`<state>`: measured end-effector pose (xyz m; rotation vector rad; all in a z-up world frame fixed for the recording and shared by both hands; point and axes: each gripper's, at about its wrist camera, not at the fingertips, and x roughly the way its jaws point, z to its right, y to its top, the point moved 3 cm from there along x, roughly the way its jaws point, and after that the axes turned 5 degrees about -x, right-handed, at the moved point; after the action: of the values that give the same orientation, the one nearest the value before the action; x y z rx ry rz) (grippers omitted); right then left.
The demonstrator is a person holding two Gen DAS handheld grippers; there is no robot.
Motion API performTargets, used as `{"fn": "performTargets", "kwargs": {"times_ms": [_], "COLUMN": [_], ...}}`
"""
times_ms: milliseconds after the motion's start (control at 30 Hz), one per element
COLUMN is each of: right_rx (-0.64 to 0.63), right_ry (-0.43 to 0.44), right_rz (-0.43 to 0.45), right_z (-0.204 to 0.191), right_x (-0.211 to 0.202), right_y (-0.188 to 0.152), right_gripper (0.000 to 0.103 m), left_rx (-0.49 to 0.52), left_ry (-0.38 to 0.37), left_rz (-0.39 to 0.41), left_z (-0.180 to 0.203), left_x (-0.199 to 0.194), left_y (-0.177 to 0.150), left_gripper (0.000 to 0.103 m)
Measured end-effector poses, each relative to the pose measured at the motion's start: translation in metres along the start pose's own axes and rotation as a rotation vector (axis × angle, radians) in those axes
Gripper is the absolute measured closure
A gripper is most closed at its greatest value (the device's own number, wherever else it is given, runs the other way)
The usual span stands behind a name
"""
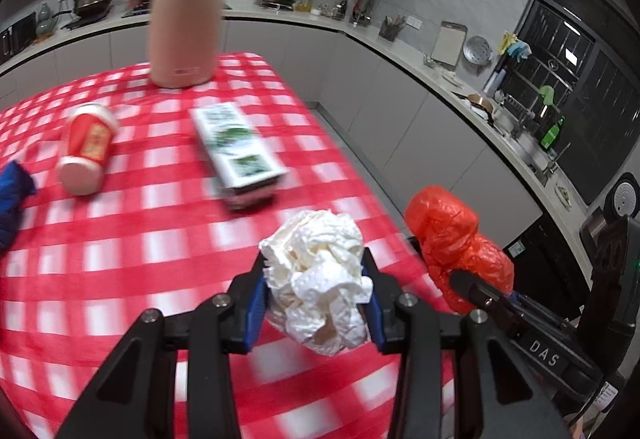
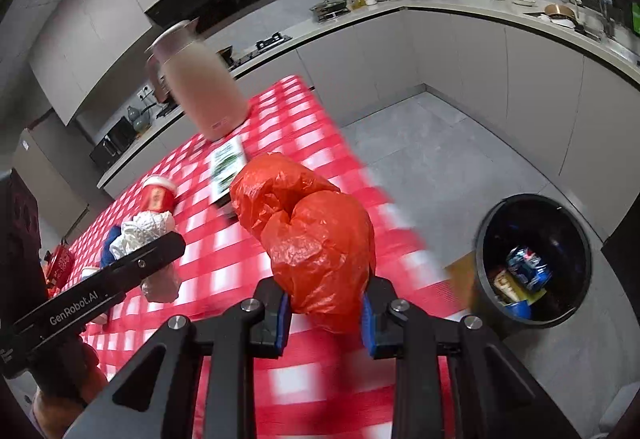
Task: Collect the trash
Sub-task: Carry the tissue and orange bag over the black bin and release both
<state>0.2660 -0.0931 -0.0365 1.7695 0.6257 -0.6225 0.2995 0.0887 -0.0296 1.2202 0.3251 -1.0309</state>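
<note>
My left gripper [image 1: 316, 291] is shut on a crumpled white paper wad [image 1: 320, 279] and holds it above the red checked tablecloth [image 1: 120, 259]. My right gripper [image 2: 326, 307] is shut on a crumpled red plastic bag [image 2: 312, 223], which also shows in the left wrist view [image 1: 452, 239] past the table's right edge. A black trash bin [image 2: 532, 259] with cans and wrappers inside stands on the floor at the right. A red paper cup [image 1: 86, 147] lies on its side and a green-and-white carton [image 1: 236, 147] lies flat on the table.
A tall pink thermos jug [image 1: 184, 11] stands at the table's far side. A blue cloth [image 1: 12, 195] lies at the left edge. The left gripper's body [image 2: 100, 287] crosses the right wrist view at the left. Kitchen counters run around the room.
</note>
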Motion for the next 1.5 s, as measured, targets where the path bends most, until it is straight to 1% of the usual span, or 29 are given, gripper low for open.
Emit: {"fn": "performTargets", "kwargs": {"times_ms": [167, 200, 400, 567, 700, 767, 800, 833, 867, 900, 933, 967, 1067, 1133, 1233, 1367, 1500], "right_rx": [0.021, 0.027, 0.104, 0.149, 0.16, 0.167, 0.166, 0.162, 0.159, 0.158, 0.157, 0.154, 0.155, 0.16, 0.154, 0.129, 0.103], "right_ry": [-0.044, -0.054, -0.135, -0.177, -0.176, -0.165, -0.162, -0.161, -0.158, -0.156, -0.155, -0.161, -0.176, -0.181, -0.182, -0.175, -0.164], "right_rz": [0.012, 0.015, 0.002, -0.056, -0.117, -0.147, -0.161, -0.177, -0.194, -0.21, -0.213, -0.211, -0.2, -0.173, -0.129, -0.096, -0.076], "right_z": [0.073, 0.087, 0.186, 0.252, 0.288, 0.302, 0.307, 0.311, 0.316, 0.32, 0.321, 0.323, 0.329, 0.332, 0.331, 0.321, 0.305], "right_x": [-0.019, -0.022, -0.034, -0.022, 0.001, 0.013, 0.018, 0.024, 0.031, 0.037, 0.04, 0.042, 0.044, 0.036, 0.021, 0.002, -0.013], "right_y": [0.014, 0.015, 0.013, 0.002, -0.007, -0.01, -0.012, -0.014, -0.014, -0.016, -0.016, -0.015, -0.011, -0.007, 0.004, 0.017, 0.025], "right_gripper": [0.073, 0.073, 0.073, 0.073, 0.073, 0.071, 0.07, 0.066, 0.061, 0.047, 0.034, 0.03, 0.029, 0.029, 0.029, 0.029, 0.029], "left_rx": [0.025, 0.031, 0.084, 0.105, 0.101, 0.099, 0.1, 0.098, 0.095, 0.096, 0.098, 0.094, 0.061, 0.042, 0.04, 0.043, 0.048], "left_ry": [-0.05, -0.057, -0.114, -0.119, -0.096, -0.081, -0.071, -0.064, -0.059, -0.045, -0.022, -0.002, 0.025, 0.017, 0.002, 0.001, 0.016], "left_rz": [-0.027, -0.034, -0.119, -0.2, -0.254, -0.271, -0.277, -0.282, -0.286, -0.288, -0.291, -0.294, -0.287, -0.273, -0.232, -0.185, -0.137], "left_z": [0.072, 0.082, 0.157, 0.196, 0.211, 0.213, 0.215, 0.217, 0.219, 0.219, 0.219, 0.219, 0.214, 0.212, 0.216, 0.219, 0.219], "left_x": [0.037, 0.043, 0.098, 0.142, 0.17, 0.179, 0.183, 0.187, 0.19, 0.192, 0.195, 0.197, 0.197, 0.191, 0.176, 0.15, 0.125], "left_y": [-0.002, -0.003, -0.012, -0.027, -0.038, -0.042, -0.044, -0.045, -0.046, -0.047, -0.047, -0.048, -0.045, -0.041, -0.032, -0.021, -0.013], "left_gripper": [0.06, 0.06, 0.06, 0.06, 0.059, 0.056, 0.055, 0.05, 0.043, 0.038, 0.026, 0.019, 0.019, 0.019, 0.019, 0.019, 0.019]}}
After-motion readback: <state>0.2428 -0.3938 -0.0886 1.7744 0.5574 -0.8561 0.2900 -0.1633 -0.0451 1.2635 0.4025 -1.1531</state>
